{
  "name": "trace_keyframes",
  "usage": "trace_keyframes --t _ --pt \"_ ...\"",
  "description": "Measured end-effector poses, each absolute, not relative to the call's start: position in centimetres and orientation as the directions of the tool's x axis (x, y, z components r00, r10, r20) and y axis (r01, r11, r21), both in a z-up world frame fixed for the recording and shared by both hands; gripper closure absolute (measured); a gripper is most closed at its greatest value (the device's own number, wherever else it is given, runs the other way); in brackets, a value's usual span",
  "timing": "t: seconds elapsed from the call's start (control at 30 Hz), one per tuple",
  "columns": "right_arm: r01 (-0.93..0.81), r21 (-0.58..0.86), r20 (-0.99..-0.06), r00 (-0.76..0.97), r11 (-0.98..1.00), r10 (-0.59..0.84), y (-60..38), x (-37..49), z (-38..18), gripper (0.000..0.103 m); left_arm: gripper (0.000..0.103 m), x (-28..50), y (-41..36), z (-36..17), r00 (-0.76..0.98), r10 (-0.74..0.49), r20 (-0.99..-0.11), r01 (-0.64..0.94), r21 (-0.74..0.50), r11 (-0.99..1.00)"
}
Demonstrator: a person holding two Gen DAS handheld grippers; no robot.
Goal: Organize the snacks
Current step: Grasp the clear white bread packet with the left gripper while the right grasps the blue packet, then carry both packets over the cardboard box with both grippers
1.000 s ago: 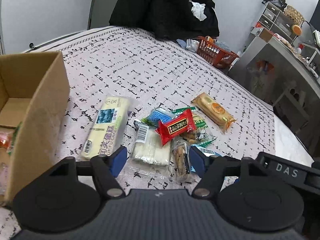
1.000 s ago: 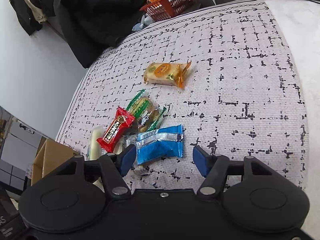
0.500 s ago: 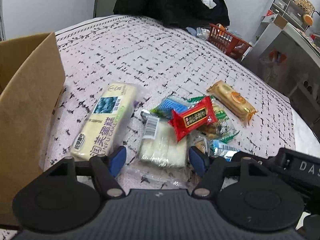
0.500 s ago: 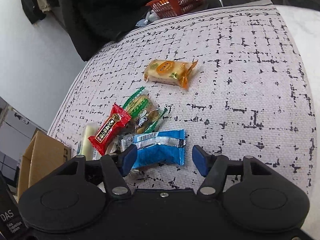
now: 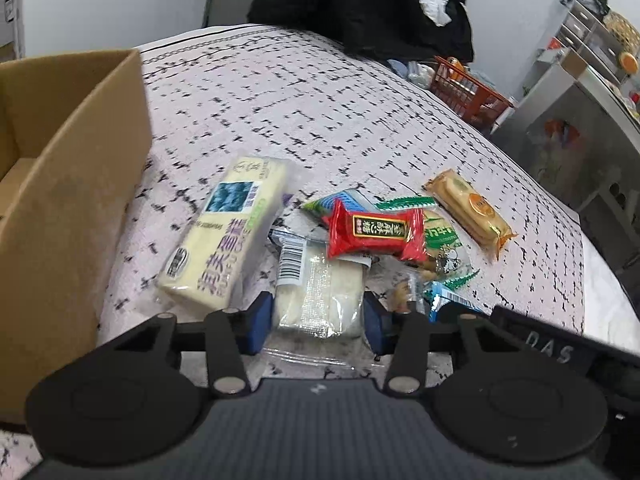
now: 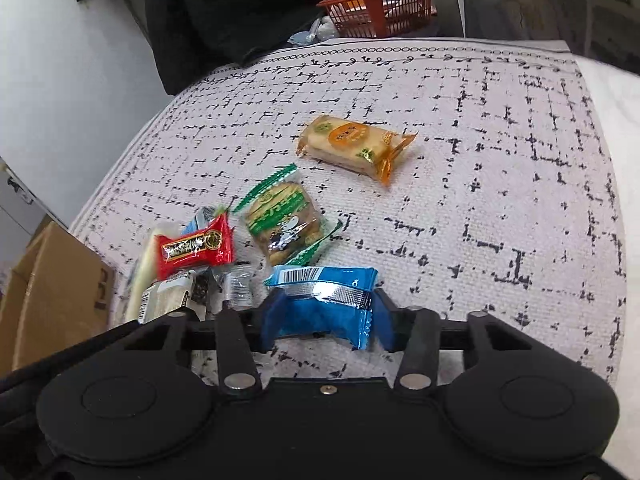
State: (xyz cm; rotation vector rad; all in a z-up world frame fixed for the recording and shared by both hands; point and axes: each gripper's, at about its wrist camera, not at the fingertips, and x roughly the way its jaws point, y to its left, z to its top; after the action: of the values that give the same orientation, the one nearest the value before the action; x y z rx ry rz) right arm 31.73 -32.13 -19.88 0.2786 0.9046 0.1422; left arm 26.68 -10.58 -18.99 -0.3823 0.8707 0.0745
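- While the snacks lie scattered on the patterned bed cover [image 5: 280, 120], the left gripper [image 5: 316, 316] has just been closing; its blue pads now press both sides of the clear-wrapped white snack [image 5: 320, 296].
- White snack rests on the bed cover, barcode end away from the camera, just right of the long pale cake pack [image 5: 224, 232].
- Red packet [image 5: 374, 232] lies on top of the heap, overlapping the white snack's far end and the green cookie bag [image 5: 444, 244].
- Cardboard box [image 5: 76, 208] stands open at the left, beside the cake pack.
- Right gripper [image 6: 324, 316] has also just been closing; its pads clamp the blue packet [image 6: 324, 300], which bulges between them, barcode strip facing up.
- Blue packet sits at the near edge of the heap, just below the green cookie bag.
- Orange biscuit pack [image 6: 354, 146] lies alone, apart from the rest, farther up the bed.
- Orange basket [image 6: 380, 10] and dark clothing [image 6: 248, 12] sit beyond the bed's far edge.
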Motion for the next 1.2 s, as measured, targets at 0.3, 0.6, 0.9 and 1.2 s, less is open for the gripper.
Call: trace_keyframes --t 0.3,0.6,0.9,1.2 --pt "0.002 0.323 -0.73 0.637 0.946 0.248 -32.4 30.0 -17.4 0.072 0.057 24.7 -10.1 -16.3 0.68 -0.104 -0.726 -0.203 -0.323 0.925" --pt "-0.042 0.333 -0.68 0.681 0.942 0.27 -31.0 28.6 -12.1 0.074 0.057 23.3 -8.9 -12.9 0.717 -0.097 -0.691 -0.219 -0.355 0.909" --pt "-0.109 0.31 -0.636 0.715 0.944 0.291 -29.1 27.9 -8.0 0.075 0.057 22.4 -7.4 -8.7 0.775 -0.095 -0.625 -0.208 -0.393 0.896" --pt "-0.141 0.317 -0.598 0.738 0.938 0.313 -27.1 26.3 -5.5 0.076 0.057 20.7 -5.9 -6.5 0.8 -0.087 -0.593 -0.202 -0.403 0.893"
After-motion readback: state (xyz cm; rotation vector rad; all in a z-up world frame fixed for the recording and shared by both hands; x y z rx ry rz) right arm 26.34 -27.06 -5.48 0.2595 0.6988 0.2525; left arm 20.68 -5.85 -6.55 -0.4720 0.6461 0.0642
